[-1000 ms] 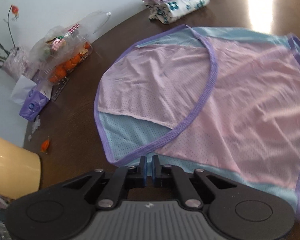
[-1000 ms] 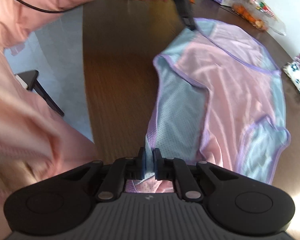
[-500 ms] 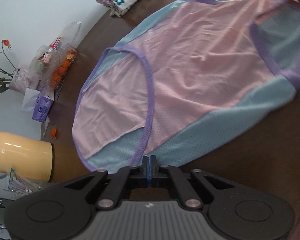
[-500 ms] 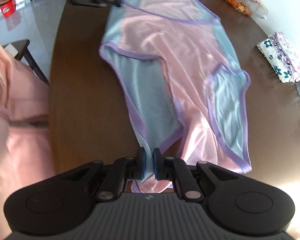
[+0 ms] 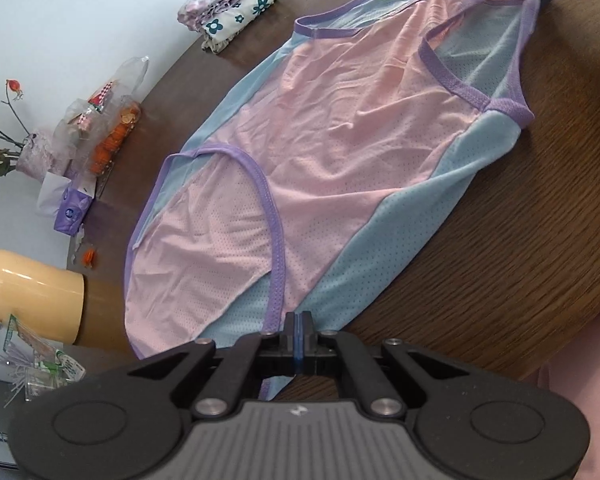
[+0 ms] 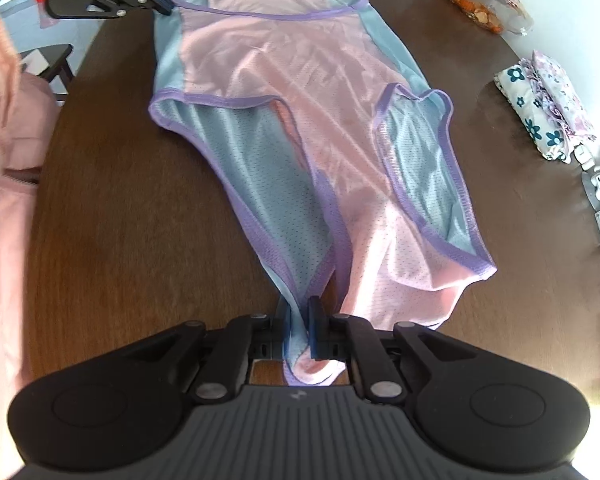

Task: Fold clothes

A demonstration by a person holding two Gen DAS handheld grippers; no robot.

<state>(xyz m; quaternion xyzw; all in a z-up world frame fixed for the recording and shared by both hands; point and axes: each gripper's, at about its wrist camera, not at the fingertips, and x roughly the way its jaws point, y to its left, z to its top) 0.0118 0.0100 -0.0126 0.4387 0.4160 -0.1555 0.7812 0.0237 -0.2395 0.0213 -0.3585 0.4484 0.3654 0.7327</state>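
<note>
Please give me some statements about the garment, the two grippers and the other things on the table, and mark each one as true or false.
1. Both the left gripper and the right gripper are shut on the pink and blue mesh top. True.
2. The top is already folded in half. False: it lies spread out on the wooden table.
3. A folded floral cloth lies on the table apart from the top. True.
4. The bag of oranges rests on the top. False: it sits beside it, near the table edge.
</note>
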